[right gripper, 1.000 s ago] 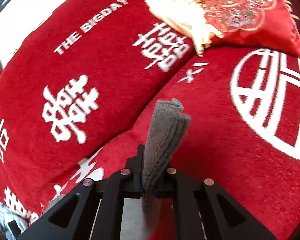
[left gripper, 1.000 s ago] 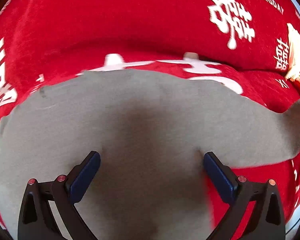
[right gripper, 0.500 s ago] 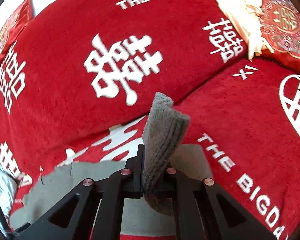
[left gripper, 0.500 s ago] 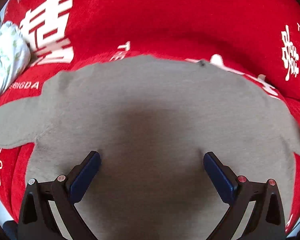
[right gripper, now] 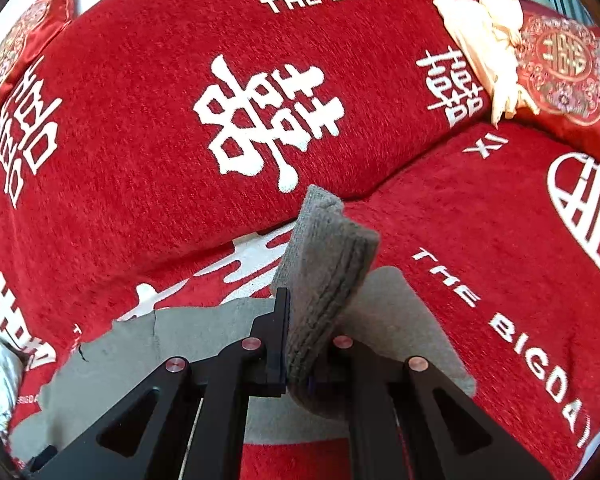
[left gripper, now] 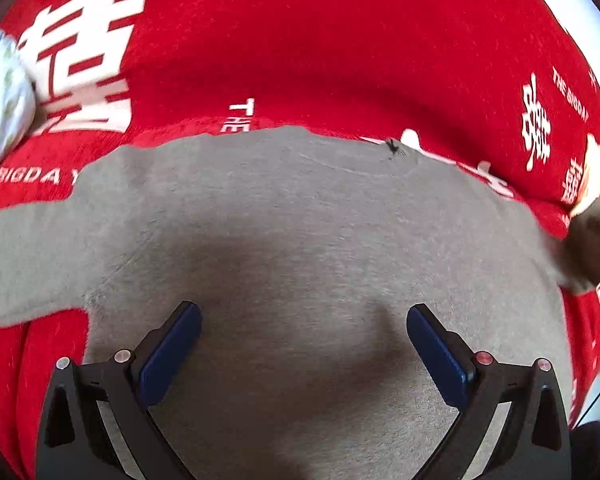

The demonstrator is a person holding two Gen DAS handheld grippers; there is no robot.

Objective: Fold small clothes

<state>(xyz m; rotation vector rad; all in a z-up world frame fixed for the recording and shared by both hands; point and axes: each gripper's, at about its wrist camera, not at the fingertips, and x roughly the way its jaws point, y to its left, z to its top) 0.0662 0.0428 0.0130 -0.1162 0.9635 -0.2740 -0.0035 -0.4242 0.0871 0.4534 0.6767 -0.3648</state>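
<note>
**Sleeve lifted, fold about to be carried inward**

Left wrist view: the left gripper hangs low over the grey sweater, which lies spread flat on the red sofa cover. Its jaws stand wide apart and hold nothing; grey cloth shows between the blue pads. One sleeve runs out toward 9 o'clock. At 3 o'clock the other sleeve rises off the cover as a blurred dark lump. A pale printed cloth sits at 10 o'clock, apart from the sweater.

Right wrist view: the right gripper has its jaws pressed together on the ribbed sleeve cuff, which stands up from the pinch toward 12 o'clock. The sweater body lies below, from 6 to 8 o'clock. A cream cloth and an embroidered cushion rest at 1 to 2 o'clock, well apart.

The step in hand appears to be the first sleeve fold. The next move likely calls for carrying the cuff across the body toward the middle and laying it flat before letting go, while the left gripper presses the body down so it does not drag or bunch.
</note>
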